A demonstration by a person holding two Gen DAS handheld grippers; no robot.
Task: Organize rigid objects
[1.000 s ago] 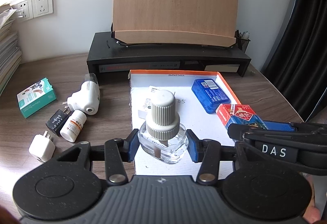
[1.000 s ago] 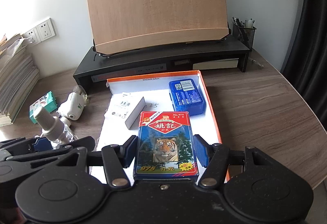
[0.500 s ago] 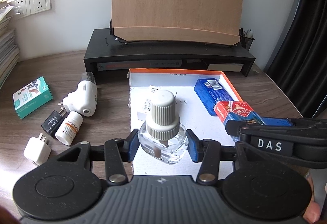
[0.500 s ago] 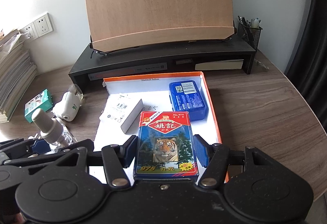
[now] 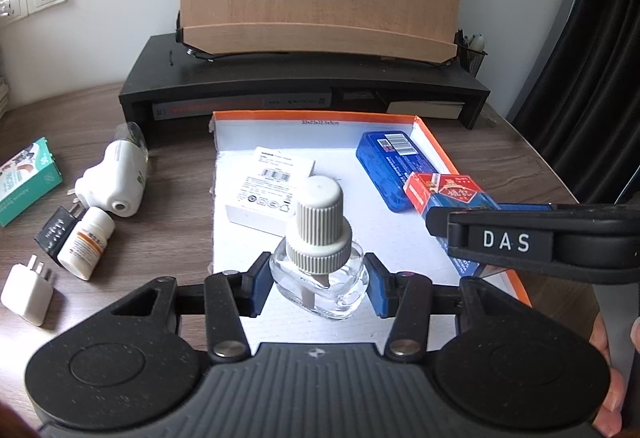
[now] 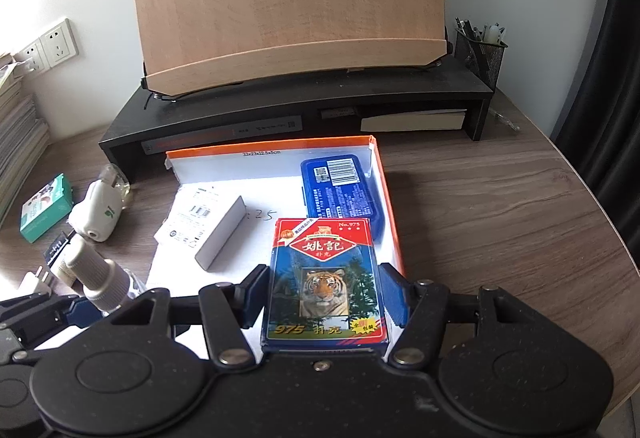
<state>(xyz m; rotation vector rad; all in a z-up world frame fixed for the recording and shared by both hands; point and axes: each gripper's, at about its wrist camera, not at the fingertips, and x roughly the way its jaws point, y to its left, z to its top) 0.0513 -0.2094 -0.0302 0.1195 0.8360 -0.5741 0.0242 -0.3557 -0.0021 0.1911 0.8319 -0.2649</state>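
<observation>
Left wrist view: the left gripper (image 5: 318, 284) has its blue-padded jaws pressed against both sides of a small clear glass bottle with a ribbed off-white screw cap (image 5: 319, 258). The bottle stands upright, cap pointing up with a slight lean away from the camera, its long axis near vertical. It is over the near left part of a shallow white cardboard tray with orange outer walls (image 5: 430, 134). Inside the tray lie a flat white carton with printed labels (image 5: 268, 194) and a blue rectangular plastic case (image 5: 390, 170). On the wooden desk (image 5: 500, 166) left of the tray are a white plug-in vaporizer (image 5: 114, 180), a small white pill bottle (image 5: 86, 242), a black adapter (image 5: 54, 234), a white charger (image 5: 28, 294) and a green carton (image 5: 28, 186).

Right wrist view: the right gripper (image 6: 324, 296) is clamped on the long sides of a red and blue playing-card box with a tiger picture (image 6: 324, 282). The box lies flat, picture face up, long axis running away from the camera, its top edge toward the blue case (image 6: 340, 186). It is over the near right part of the tray (image 6: 390, 198). The glass bottle (image 6: 94, 278) shows at lower left, its cap tilted to the upper left in this view.
</observation>
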